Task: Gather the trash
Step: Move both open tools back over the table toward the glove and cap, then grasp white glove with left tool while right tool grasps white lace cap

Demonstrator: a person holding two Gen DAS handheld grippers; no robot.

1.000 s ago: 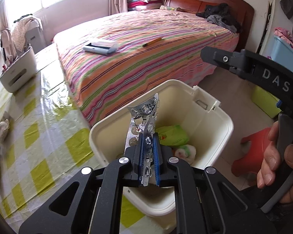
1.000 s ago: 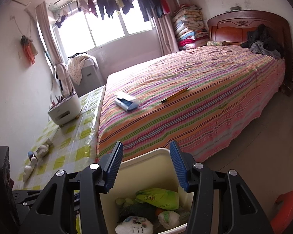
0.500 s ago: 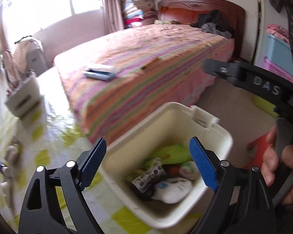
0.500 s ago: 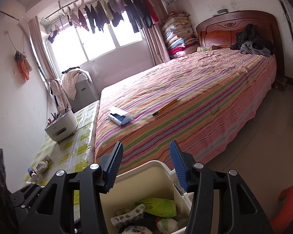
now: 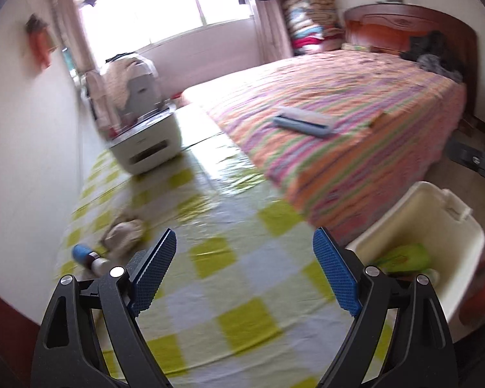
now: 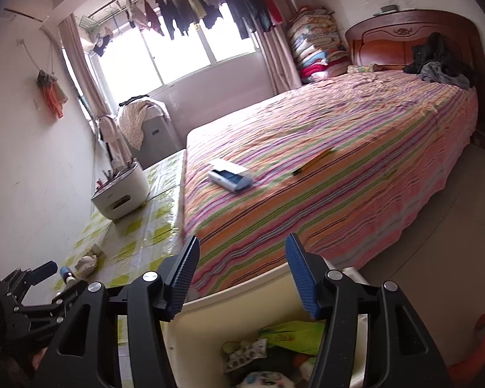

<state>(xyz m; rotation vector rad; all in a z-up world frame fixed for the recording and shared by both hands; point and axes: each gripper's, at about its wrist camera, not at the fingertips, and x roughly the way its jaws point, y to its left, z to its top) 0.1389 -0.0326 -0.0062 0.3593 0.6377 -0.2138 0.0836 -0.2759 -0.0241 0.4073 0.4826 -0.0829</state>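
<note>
**Two scraps left on the table**

Left wrist view: left gripper (image 5: 244,271) gapes wide, empty. At 9 o'clock lie one crumpled wad (image 5: 123,233), probably light and soft, pinchable mid-bulge, and one blue-capped tube (image 5: 89,258), probably stiff and liable to roll. Bin (image 5: 449,226) at 3 o'clock.

Right wrist view: right gripper (image 6: 242,274), its jaws just widened, hovers empty above the bin (image 6: 242,297).

Striped bed (image 6: 339,148); blue-white case (image 6: 231,174), pencil (image 6: 312,161) on it; laundry (image 6: 210,6) at window.
</note>
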